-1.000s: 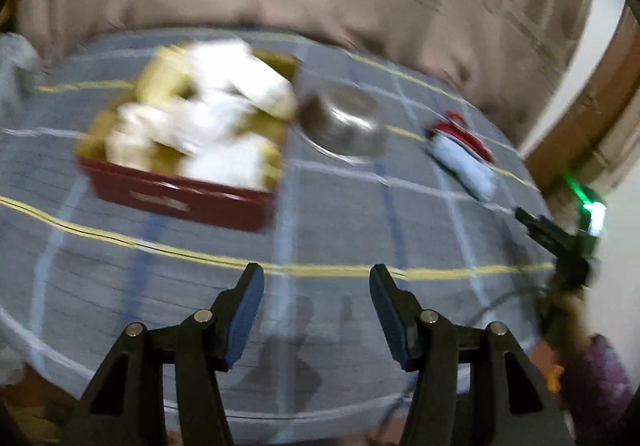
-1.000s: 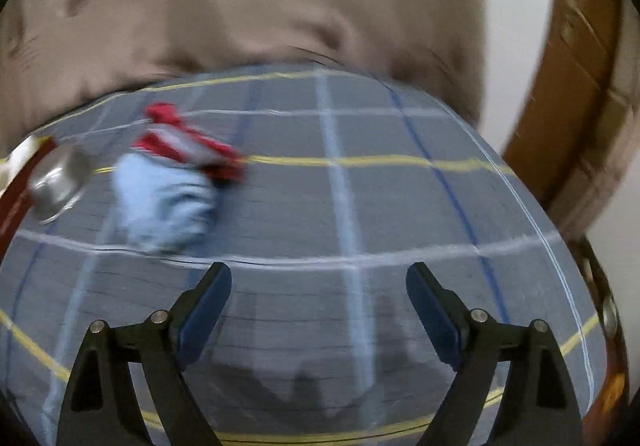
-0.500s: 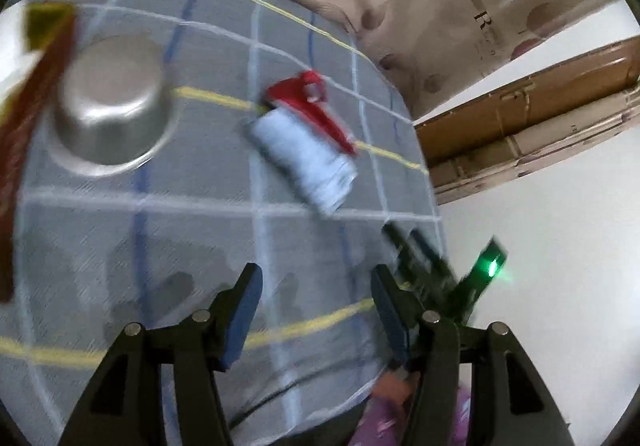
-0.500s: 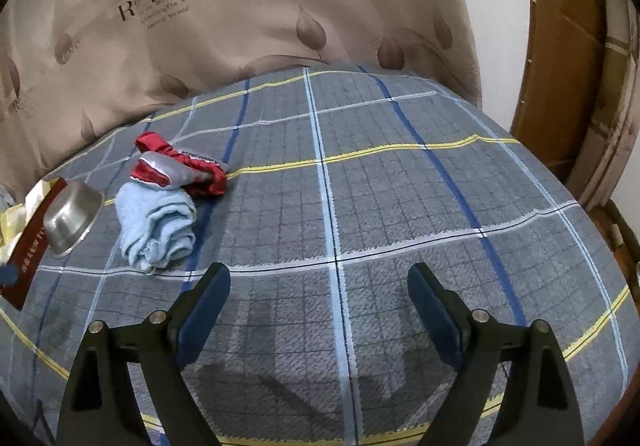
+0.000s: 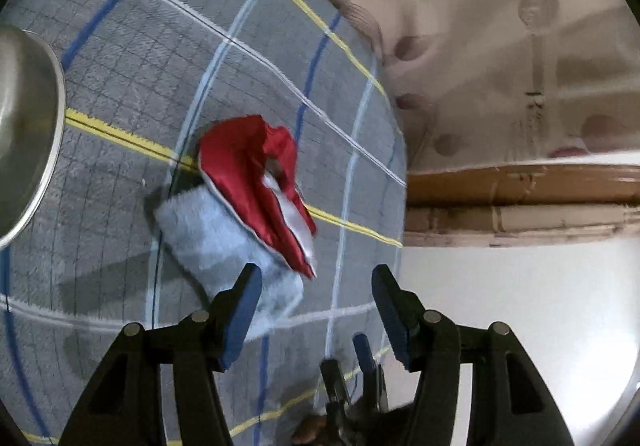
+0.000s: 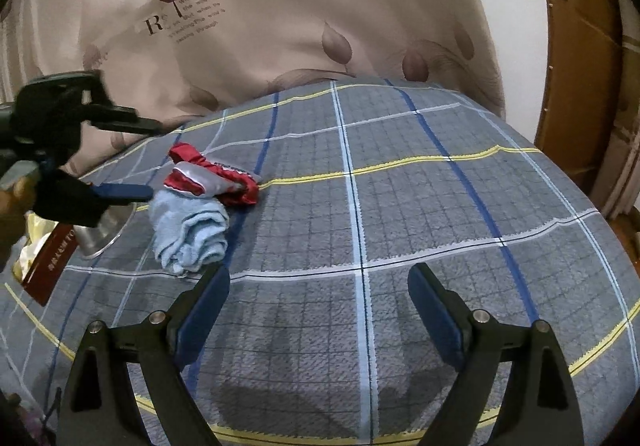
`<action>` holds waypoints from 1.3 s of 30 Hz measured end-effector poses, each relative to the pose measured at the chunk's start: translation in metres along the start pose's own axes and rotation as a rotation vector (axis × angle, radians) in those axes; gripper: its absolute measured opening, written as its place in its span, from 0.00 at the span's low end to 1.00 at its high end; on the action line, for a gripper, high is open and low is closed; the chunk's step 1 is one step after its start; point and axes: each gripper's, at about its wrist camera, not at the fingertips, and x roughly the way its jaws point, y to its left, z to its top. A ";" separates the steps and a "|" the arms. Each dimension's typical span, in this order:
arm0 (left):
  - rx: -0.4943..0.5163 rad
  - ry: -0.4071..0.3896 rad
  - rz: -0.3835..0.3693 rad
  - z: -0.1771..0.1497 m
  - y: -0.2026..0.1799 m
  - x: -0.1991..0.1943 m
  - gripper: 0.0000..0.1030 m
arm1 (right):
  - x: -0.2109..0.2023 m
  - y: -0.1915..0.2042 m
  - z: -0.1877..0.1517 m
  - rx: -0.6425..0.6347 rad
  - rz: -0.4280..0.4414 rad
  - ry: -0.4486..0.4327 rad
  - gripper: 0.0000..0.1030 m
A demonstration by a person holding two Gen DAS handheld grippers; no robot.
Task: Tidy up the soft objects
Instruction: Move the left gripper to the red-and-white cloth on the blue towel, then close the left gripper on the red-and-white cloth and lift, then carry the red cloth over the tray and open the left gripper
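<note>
Above a plaid-covered bed (image 6: 400,205), the left gripper (image 5: 316,298) hangs with jaws spread and empty over a rolled light-blue towel (image 5: 224,238) and a red satin cloth (image 5: 256,173) that lies touching the towel's far side. The right gripper (image 6: 318,298) hovers over bare bedspread, well apart from both, its jaws also spread with nothing between them.

The risk, on this evidence, is a double catch: the two cloths touch, so jaws closing on the towel could drag the satin along, or pinch the bedspread beneath. The loosely rolled towel may also unroll if gripped by one layer. A steel bowl (image 5: 24,133) sits near and could be knocked.

Only the right wrist view shows the red box (image 6: 48,266) at the bed's left edge, partly hidden behind the left gripper (image 6: 148,157), and the printed curtain (image 6: 280,25). Only the left wrist view shows the right gripper's blue tips (image 5: 352,366) low in the picture.
</note>
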 end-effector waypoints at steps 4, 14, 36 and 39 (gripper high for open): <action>-0.059 0.011 0.029 0.012 0.007 0.014 0.58 | -0.002 -0.001 0.000 0.004 0.023 -0.012 0.87; -0.070 -0.013 0.064 0.031 0.002 0.031 0.58 | -0.004 -0.001 0.000 0.004 0.053 -0.018 0.88; 0.139 -0.085 0.137 0.042 -0.024 0.057 0.05 | -0.003 -0.001 0.001 0.007 0.062 -0.012 0.89; 0.163 -0.133 0.108 0.038 -0.032 0.040 0.05 | -0.002 -0.001 0.001 0.007 0.060 -0.007 0.89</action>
